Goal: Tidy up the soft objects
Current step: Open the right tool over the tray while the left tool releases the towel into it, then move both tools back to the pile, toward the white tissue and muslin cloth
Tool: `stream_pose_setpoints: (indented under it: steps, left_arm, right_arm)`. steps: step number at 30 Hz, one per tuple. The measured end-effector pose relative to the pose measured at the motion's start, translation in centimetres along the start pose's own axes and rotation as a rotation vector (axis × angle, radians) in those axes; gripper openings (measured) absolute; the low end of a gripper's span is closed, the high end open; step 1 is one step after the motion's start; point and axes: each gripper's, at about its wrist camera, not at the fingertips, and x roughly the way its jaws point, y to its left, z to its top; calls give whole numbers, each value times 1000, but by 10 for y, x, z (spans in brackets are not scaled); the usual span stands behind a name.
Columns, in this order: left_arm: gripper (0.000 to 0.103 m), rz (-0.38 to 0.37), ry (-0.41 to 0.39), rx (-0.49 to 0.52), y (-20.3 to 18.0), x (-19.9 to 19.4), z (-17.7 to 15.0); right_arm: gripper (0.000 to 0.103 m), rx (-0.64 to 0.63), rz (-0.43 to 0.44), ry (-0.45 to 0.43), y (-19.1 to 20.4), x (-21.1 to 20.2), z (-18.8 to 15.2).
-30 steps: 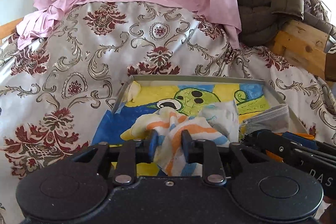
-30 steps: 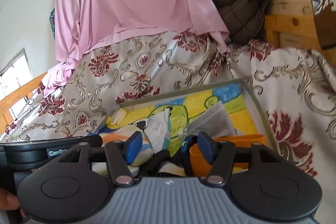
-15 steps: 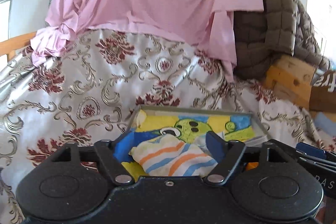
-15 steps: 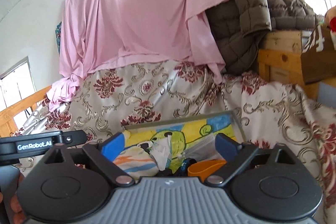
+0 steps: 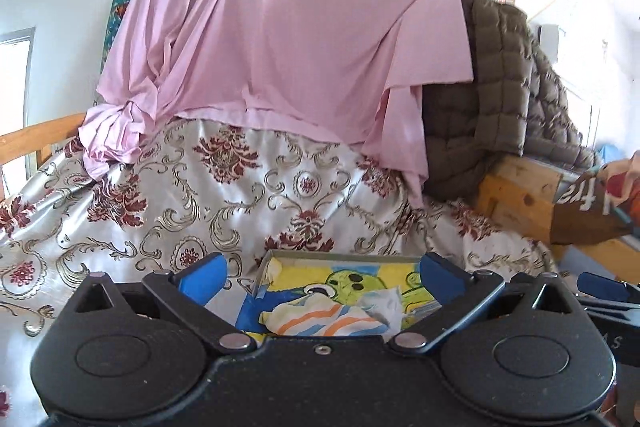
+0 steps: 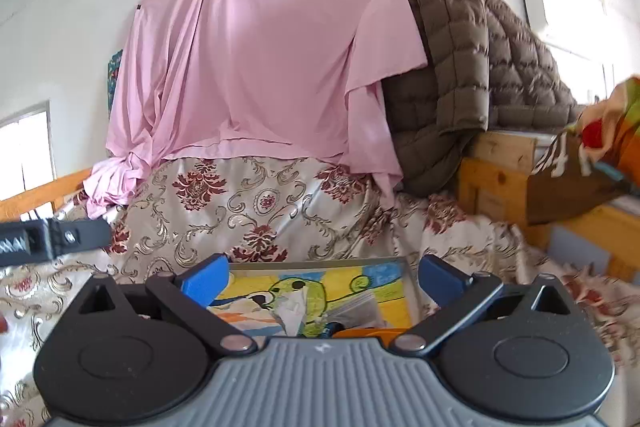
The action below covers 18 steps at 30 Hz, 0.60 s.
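A shallow grey tray with a yellow, green and blue cartoon lining lies on the patterned bedspread. In it lies a cloth with orange and blue stripes, with a white cloth beside it. My left gripper is open and empty, raised above and behind the tray. My right gripper is open and empty too, over the tray. The right wrist view shows the white cloth, a grey mask and an orange object in the tray.
A floral silver and red bedspread covers the bed. A pink sheet hangs behind it, with a brown quilted jacket on the right. A wooden frame stands at the right. The left gripper's body shows at the left.
My left gripper let go of the striped cloth, which now lies in the tray, and opened wide. Both grippers have pulled up and back from the tray.
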Motion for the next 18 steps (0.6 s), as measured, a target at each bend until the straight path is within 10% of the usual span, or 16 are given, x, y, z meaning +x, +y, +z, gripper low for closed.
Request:
stream_pose_setpoints:
  steps: [18]
  left_arm:
    - [102, -42, -114, -46, 16, -114, -18]
  right_arm:
    - [103, -30, -55, -174, 29, -102, -21]
